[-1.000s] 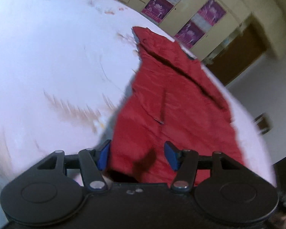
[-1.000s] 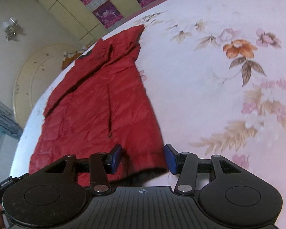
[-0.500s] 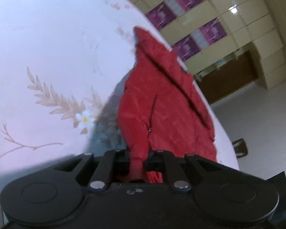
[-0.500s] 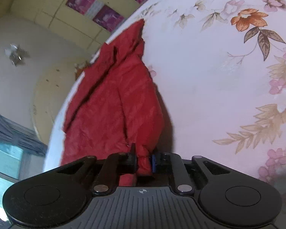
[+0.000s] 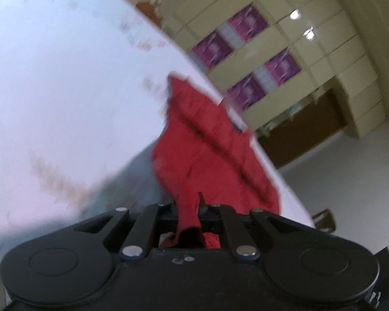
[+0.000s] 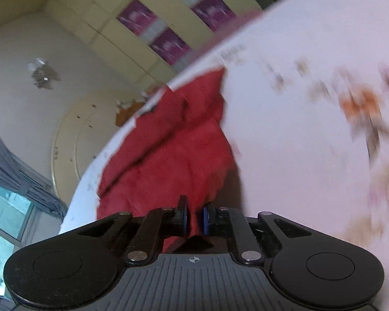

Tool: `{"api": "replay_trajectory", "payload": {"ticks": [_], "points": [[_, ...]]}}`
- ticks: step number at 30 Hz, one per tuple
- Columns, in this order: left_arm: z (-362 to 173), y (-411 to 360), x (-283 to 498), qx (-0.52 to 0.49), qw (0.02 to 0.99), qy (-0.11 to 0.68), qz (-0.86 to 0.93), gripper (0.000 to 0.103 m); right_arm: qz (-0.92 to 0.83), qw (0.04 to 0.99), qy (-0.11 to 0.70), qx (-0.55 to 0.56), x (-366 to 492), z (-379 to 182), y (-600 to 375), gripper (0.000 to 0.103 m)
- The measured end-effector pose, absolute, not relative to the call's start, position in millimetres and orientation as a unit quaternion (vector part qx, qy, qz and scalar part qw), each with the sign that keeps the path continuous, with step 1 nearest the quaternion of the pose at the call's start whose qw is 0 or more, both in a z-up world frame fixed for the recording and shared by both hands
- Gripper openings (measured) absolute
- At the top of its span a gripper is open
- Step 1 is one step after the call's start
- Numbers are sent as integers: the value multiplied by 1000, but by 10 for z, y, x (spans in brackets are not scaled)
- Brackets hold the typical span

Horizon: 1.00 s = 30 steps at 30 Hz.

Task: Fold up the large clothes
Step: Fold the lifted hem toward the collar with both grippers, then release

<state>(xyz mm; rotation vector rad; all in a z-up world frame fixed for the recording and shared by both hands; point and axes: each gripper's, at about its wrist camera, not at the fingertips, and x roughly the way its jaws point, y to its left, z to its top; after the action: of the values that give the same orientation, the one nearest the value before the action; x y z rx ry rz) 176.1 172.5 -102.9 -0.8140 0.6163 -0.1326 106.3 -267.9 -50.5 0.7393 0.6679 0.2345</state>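
Underneath, floral bedsheet [image 6: 311, 142]; cream cabinets [image 5: 285, 26] beyond.

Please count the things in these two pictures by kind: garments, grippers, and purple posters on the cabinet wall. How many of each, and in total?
Red garment: 1, lying on the floral bed sheet, its near edge pinched at two spots.
Grippers: 2, the left gripper and the right gripper, each with jaws shut on the garment.
Purple posters: 4.
Total: 7.

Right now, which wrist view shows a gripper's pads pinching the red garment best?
Right wrist view: the right gripper shows both blue pads pressing the red garment. In the left wrist view, bunched cloth hides the left gripper pads.
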Motion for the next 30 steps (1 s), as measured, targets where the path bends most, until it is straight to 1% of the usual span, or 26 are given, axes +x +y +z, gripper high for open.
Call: {"api": "replay_trajectory", "payload": {"ticks": [5,10,16,22,24,25,26,27,28,29,30], "points": [[-559,1676,2097,-385,889,234,-83,8,131,895,275,324,1469,-54,-2671,9],[-331,1605,2812,-385,892,218,-90,8,135,904,259,312,2115,170,-2667,9],[-307,1476,3877,-371,893,237,-96,8,120,901,274,312,3098,185,-2628,9],[-546,1450,4869,-347,890,284,-85,8,87,894,312,310,4118,-54,-2614,9],[-641,1457,5108,-334,890,295,-91,13,80,890,321,315,4413,-180,-2631,10],[-695,1465,5227,-328,892,298,-89,21,77,889,322,318,4510,-230,-2648,10],[-736,1517,5269,-329,892,297,-87,39,68,890,322,316,4606,-276,-2664,13],[-770,1555,5327,-334,892,294,-81,53,51,894,324,307,4683,-314,-2683,45],[-800,1598,5348,-336,895,284,-71,76,34,902,314,295,4698,-318,-2695,83],[-810,1627,5354,-333,900,275,-64,82,30,913,294,281,4692,-330,-2706,85],[-836,1653,5390,-329,901,275,-64,82,33,914,297,274,4724,-356,-2722,85]]}}
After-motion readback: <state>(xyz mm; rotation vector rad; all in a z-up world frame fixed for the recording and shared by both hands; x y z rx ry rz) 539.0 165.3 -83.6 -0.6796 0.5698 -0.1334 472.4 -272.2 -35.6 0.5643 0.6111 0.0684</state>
